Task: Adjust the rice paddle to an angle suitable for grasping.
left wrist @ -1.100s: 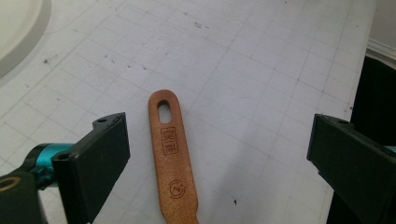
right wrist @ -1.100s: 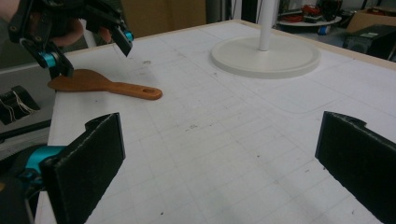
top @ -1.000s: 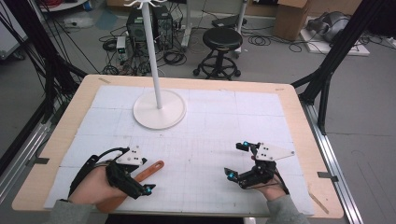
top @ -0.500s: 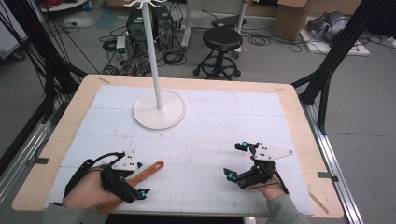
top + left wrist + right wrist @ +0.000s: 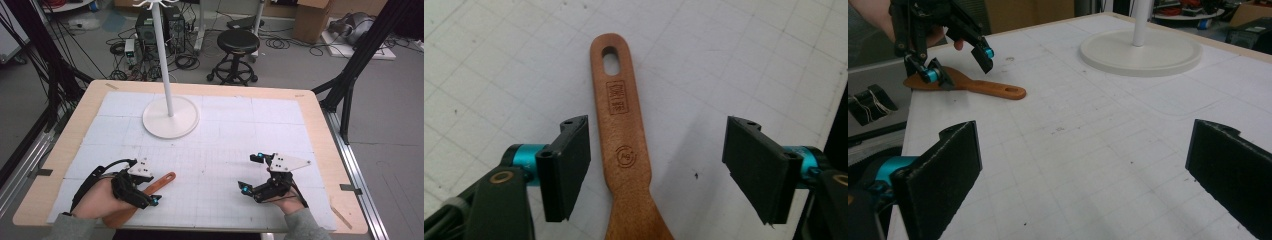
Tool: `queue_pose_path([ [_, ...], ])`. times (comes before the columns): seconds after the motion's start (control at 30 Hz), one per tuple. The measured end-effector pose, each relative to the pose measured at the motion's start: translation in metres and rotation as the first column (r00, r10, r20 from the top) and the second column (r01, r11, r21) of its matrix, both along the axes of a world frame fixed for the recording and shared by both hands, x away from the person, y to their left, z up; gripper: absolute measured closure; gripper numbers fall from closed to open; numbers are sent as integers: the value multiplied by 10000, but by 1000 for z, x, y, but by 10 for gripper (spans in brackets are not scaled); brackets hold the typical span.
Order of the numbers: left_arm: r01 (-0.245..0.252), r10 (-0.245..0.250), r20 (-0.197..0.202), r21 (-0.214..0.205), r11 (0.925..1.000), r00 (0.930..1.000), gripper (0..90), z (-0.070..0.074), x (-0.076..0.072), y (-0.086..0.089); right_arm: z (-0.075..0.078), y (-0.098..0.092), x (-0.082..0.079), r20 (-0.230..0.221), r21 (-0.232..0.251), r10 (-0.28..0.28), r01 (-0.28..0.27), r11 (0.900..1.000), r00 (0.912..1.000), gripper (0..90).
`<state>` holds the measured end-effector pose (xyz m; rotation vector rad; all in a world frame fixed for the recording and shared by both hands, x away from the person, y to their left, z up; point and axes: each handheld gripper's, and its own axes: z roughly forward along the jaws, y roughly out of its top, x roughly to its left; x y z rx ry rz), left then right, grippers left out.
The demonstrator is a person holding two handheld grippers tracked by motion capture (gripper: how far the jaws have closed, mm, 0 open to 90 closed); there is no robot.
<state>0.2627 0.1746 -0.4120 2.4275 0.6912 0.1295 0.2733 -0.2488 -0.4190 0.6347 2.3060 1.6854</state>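
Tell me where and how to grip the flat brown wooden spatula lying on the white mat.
Grip the brown wooden spatula on its narrow handle, just above where it widens, coming straight down from above. It lies flat, so only its two side edges are reachable. The left gripper already straddles that spot, jaws closing but not yet touching.

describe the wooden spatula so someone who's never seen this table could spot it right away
Start at the white gridded table mat and go to its near left corner, well in front of the white round-based stand. The wooden spatula lies flat there between the open jaws of the left gripper, which have just been closing. It is the one orange-brown thing on the mat, with an oval hanging hole at its handle end.
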Motion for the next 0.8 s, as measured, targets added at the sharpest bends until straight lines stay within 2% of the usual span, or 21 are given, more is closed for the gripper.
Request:
queue_pose_path([
  [0.2, -239, 254, -370, 401, 9989, 9990, 389, -3, 6, 0, 0, 0, 0, -20, -9, 30, -30, 10000, 10000, 0],
  [0.3, -61, 94, -376, 867, 9962, 9992, 448, -4, 8, -2, 0, 1, 0, -27, -13, 51, -51, 10000, 10000, 0],
  [0.4, -16, 67, -450, 1109, 9938, 9990, 466, -6, 11, -4, -1, 1, 0, -10, -35, 90, -90, 10000, 10000, 0],
  [0.8, -192, 241, -417, 1140, 9933, 9988, 620, -6, 15, 0, -1, 2, 0, -64, -70, 110, -110, 9999, 9999, 0],
])
